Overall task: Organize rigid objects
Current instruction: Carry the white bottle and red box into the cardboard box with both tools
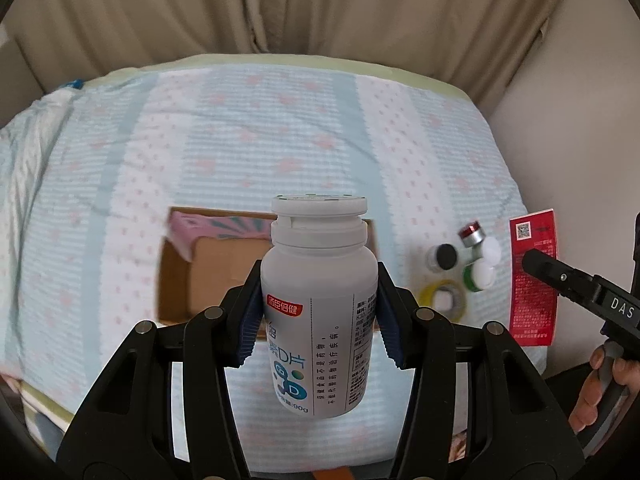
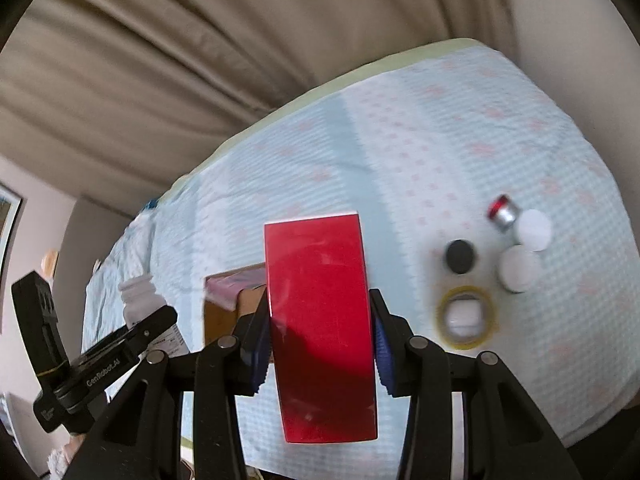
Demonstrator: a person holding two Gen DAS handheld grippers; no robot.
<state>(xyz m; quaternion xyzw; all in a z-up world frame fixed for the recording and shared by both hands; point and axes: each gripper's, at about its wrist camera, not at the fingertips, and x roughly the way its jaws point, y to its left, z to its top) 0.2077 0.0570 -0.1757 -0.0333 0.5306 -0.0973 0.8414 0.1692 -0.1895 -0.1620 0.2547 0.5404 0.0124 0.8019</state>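
My left gripper (image 1: 319, 314) is shut on a white pill bottle (image 1: 320, 300) with a white cap and printed label, held upright above the bed. My right gripper (image 2: 318, 340) is shut on a flat red box (image 2: 320, 320), also lifted clear of the bed. The red box (image 1: 534, 276) and the right gripper show at the right edge of the left wrist view. In the right wrist view the pill bottle (image 2: 142, 300) and the left gripper appear at the left. Below lies an open cardboard box (image 1: 176, 276) holding a pink packet (image 1: 208, 230).
Small items lie on the bedspread (image 1: 280, 140): a black-capped jar (image 2: 461, 257), a red-and-silver cap (image 2: 502, 212), two white-lidded jars (image 2: 520, 268), a yellow tape roll (image 2: 466, 318). Beige curtains (image 1: 320, 8) hang behind. A hand (image 1: 600, 384) grips the right tool.
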